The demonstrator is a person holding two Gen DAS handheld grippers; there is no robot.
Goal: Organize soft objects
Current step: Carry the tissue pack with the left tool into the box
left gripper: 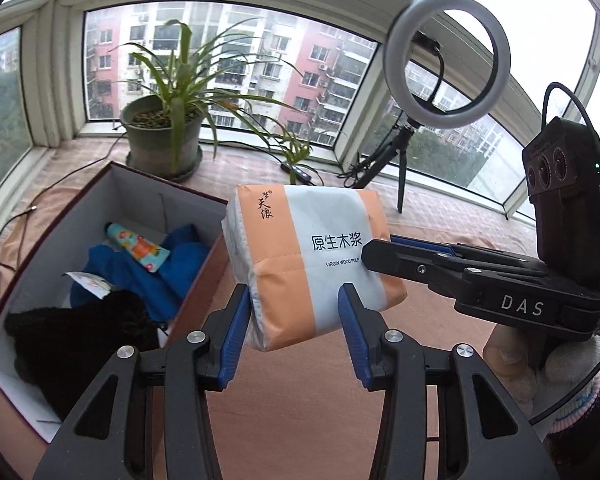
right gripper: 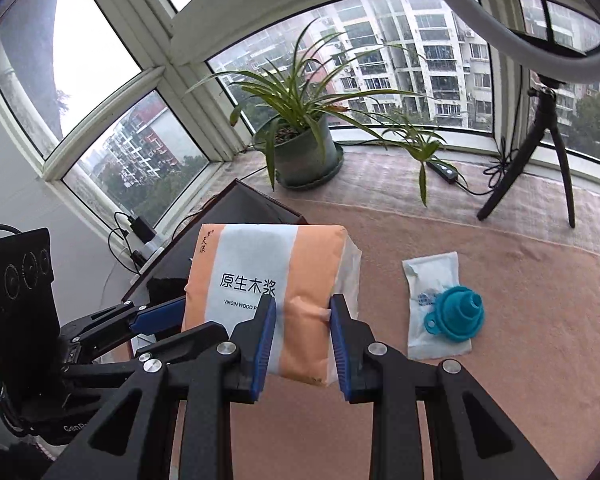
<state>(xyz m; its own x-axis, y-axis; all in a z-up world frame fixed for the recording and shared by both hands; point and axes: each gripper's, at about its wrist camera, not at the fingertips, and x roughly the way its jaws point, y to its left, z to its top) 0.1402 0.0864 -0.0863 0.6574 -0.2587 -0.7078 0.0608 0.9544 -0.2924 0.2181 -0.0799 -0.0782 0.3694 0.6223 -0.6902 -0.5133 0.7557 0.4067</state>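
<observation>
An orange and white tissue pack (left gripper: 312,256) hangs in the air above the pink mat, just right of the open storage box (left gripper: 112,196). My right gripper (right gripper: 303,312) is shut on the tissue pack (right gripper: 268,292), pinching its lower edge. My left gripper (left gripper: 294,300) is open, its blue pads on either side of the pack's near end without squeezing it. The right gripper also shows in the left wrist view (left gripper: 384,252), coming in from the right. The box holds a blue cloth (left gripper: 140,272), a black knit item (left gripper: 84,336) and a printed tube (left gripper: 138,246).
A teal silicone funnel (right gripper: 454,314) lies on a white sachet (right gripper: 436,300) on the mat at right. A potted plant (left gripper: 164,136), a ring light (left gripper: 448,60) on a tripod and cables stand on the sill behind.
</observation>
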